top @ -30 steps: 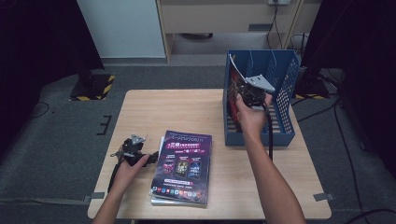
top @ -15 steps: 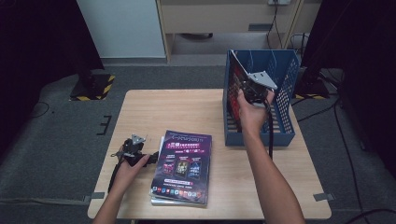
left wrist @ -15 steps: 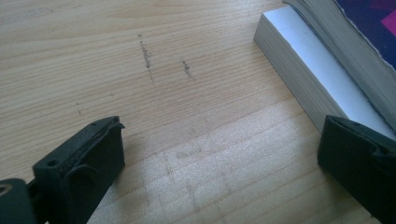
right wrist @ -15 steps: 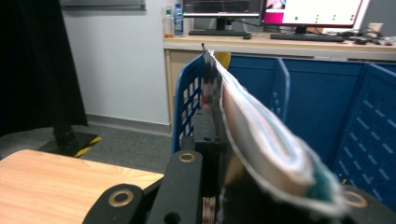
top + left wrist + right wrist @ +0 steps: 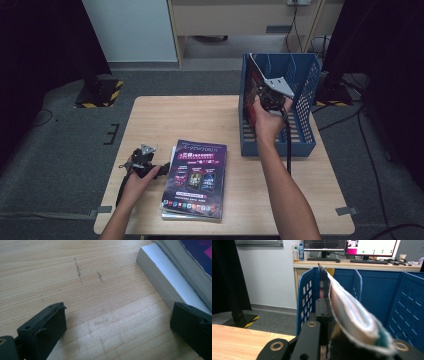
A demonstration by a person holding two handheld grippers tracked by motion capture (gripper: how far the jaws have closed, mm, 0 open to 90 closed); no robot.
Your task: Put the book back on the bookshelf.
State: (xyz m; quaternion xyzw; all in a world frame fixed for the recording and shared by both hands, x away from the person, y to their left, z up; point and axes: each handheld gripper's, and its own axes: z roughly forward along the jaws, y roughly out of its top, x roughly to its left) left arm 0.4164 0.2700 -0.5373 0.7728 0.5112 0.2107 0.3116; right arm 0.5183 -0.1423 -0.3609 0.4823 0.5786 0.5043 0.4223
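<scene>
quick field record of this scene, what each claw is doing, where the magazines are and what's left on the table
work: filing magazines into the blue rack
right claw: shut on a magazine, holding it upright in the rack's left section
left claw: open, low over the bare wood beside the stack, gripping nothing
stack of magazines: lies flat at the table's front, purple cover on top
table: light wood, rack at its right rear
left to do: the stack is not yet filed
</scene>
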